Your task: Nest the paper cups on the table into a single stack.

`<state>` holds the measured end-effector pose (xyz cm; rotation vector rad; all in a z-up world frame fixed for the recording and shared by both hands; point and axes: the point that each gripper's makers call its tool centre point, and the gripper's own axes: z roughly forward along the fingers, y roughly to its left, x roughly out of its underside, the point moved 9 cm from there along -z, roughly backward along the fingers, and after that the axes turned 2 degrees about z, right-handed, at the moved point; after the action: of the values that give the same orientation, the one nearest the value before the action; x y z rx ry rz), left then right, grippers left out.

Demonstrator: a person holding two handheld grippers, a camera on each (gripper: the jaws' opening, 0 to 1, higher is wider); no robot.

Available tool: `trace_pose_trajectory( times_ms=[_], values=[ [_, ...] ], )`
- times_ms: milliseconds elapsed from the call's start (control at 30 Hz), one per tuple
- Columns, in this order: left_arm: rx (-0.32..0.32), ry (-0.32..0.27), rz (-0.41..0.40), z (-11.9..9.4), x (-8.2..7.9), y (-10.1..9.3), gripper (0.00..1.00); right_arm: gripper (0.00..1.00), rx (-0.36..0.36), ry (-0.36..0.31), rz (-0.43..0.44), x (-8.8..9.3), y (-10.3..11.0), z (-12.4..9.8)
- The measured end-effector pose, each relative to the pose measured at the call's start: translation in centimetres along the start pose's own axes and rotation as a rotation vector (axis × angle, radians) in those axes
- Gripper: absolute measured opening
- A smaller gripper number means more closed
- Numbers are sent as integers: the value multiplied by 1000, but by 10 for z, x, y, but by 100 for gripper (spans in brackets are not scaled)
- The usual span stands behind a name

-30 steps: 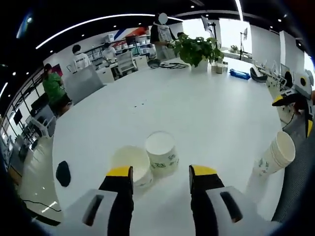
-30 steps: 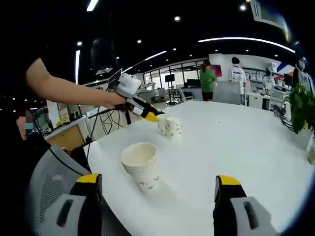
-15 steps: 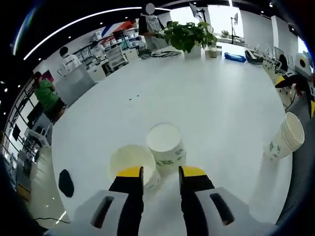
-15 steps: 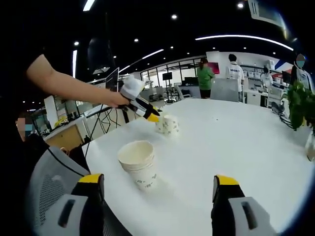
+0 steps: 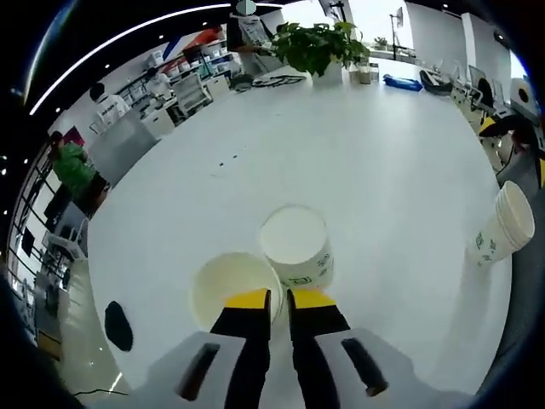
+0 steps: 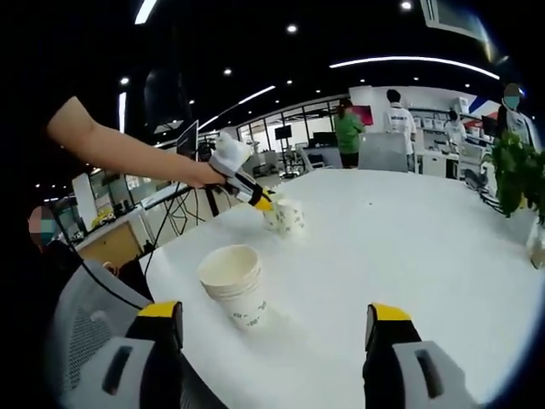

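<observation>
Two white paper cups stand side by side on the white table (image 5: 358, 162). The nearer cup (image 5: 223, 285) shows its open mouth, and the other cup (image 5: 295, 245) touches it on the right. My left gripper (image 5: 279, 298) is shut, pinching the near cup's right wall at the rim. In the right gripper view that left gripper (image 6: 266, 204) is held by a bare arm at the two cups (image 6: 285, 217). A stack of nested cups (image 6: 234, 285) (image 5: 502, 230) stands near the table edge, ahead of my open right gripper (image 6: 272, 315).
A potted plant (image 5: 319, 47) and a blue object (image 5: 400, 81) sit at the table's far end. A small black thing (image 5: 119, 326) lies near the left edge. A grey chair back (image 6: 85, 307) is close to the right gripper. People stand in the background.
My left jaws closed from wide apart onto the near cup's rim as the gripper moved down towards the two cups. The right gripper stayed open and nearly still.
</observation>
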<state>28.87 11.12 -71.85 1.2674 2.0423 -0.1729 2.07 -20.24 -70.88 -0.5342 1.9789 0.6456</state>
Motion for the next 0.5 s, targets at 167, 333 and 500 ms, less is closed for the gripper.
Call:
trace_pose_trajectory(
  times_ms=[167,333,500],
  values=[
    [1,7,0,-3,1,-1,0,89,2,-3,2,0,0,0],
    [-4,18,6,-9,2,-3,0,89,-3,-5,-3,0,0,0],
    [-16,17,23,-22,1,-12,0,89,-3,-14,-6,-1,0,-1]
  ],
)
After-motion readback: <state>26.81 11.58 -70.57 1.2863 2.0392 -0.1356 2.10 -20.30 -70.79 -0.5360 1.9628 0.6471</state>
